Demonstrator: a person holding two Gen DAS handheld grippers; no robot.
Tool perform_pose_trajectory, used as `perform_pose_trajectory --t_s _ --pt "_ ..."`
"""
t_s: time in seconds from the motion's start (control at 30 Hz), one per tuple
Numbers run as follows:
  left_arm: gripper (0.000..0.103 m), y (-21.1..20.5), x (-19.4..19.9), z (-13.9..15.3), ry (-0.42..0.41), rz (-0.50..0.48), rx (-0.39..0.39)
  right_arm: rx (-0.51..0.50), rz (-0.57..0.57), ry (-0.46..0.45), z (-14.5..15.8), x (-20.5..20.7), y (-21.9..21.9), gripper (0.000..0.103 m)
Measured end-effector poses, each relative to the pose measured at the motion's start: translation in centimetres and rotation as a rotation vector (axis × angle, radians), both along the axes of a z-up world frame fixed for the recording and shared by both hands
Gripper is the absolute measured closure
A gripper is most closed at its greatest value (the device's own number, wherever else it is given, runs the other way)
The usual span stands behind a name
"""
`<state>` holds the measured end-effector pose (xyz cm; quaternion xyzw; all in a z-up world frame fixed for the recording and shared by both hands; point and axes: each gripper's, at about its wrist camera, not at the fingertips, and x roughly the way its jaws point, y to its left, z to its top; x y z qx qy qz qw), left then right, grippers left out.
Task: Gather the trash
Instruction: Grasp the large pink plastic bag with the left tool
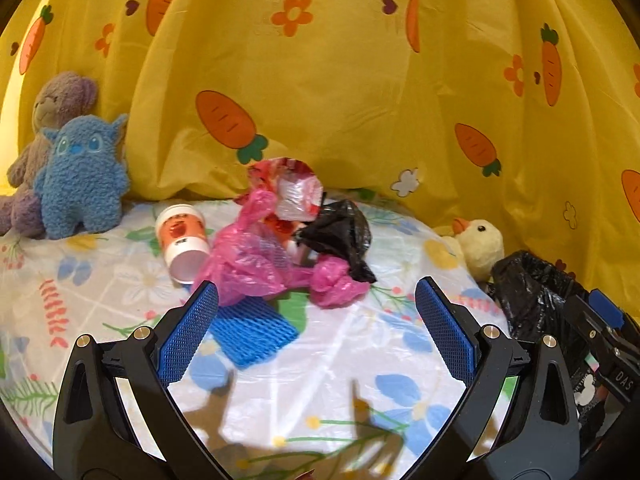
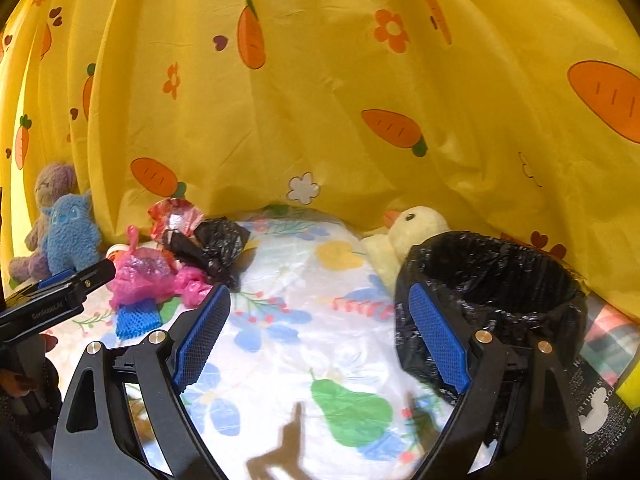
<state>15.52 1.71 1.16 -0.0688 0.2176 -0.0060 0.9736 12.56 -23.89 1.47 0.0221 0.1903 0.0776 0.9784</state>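
A: Both claws, left (image 1: 316, 312) and right (image 2: 318, 320), are spread apart, nothing held. Trash pile (image 1: 280, 240) sits just ahead of the left.

B: The cup (image 1: 182, 240) could get rolled off, or the bin (image 2: 500, 280) tipped by the right claw.

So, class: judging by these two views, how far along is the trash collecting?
Nothing looks collected yet. Both the left claw and the right claw are open and hold nothing. Still left on the table: the paper cup, pink bag, black bag, blue foam net and foil wrapper. The lined bin waits.
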Motion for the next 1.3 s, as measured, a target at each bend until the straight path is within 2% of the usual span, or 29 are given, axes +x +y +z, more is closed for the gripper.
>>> perform_pose_trajectory --t_s 0.2,0.4,0.63,0.73,0.83,0.9,1.0,1.07,1.2,1.3 --pt "0.006 3.4 0.6 -0.1 0.001 0.064 0.0 -0.013 0.082 0.037 -0.5 1.6 5.0 0.015" --pt "0.006 5.1 1.8 -0.7 0.011 0.099 0.031 -0.026 0.108 0.042 -0.5 3.2 8.0 0.015" --pt "0.011 5.6 5.1 -1.8 0.073 0.083 0.03 -0.046 0.108 0.06 -0.7 5.7 9.8 0.015" --pt "0.016 5.5 6.8 -2.3 0.094 0.073 0.039 -0.054 0.111 0.07 -1.0 6.5 10.4 0.015" --pt "0.028 5.4 8.5 -3.0 0.129 0.058 0.051 -0.072 0.116 0.077 -1.5 7.2 11.1 0.015" --pt "0.045 5.6 9.6 -3.6 0.17 0.049 0.044 -0.083 0.12 0.085 -1.8 7.7 11.5 0.015" --pt "0.06 5.9 10.5 -4.3 0.206 0.026 0.02 -0.102 0.126 0.098 -2.3 8.4 12.1 0.015" --pt "0.067 5.9 10.8 -4.7 0.219 0.016 0.026 -0.113 0.139 0.113 -2.6 8.9 12.6 0.015" --pt "0.087 6.0 10.9 -4.9 0.224 0.009 0.017 -0.124 0.16 0.14 -3.0 9.7 13.6 0.015" --pt "0.093 6.5 10.6 -4.7 0.21 0.007 -0.011 -0.115 0.168 0.169 -3.4 10.5 14.2 0.015"
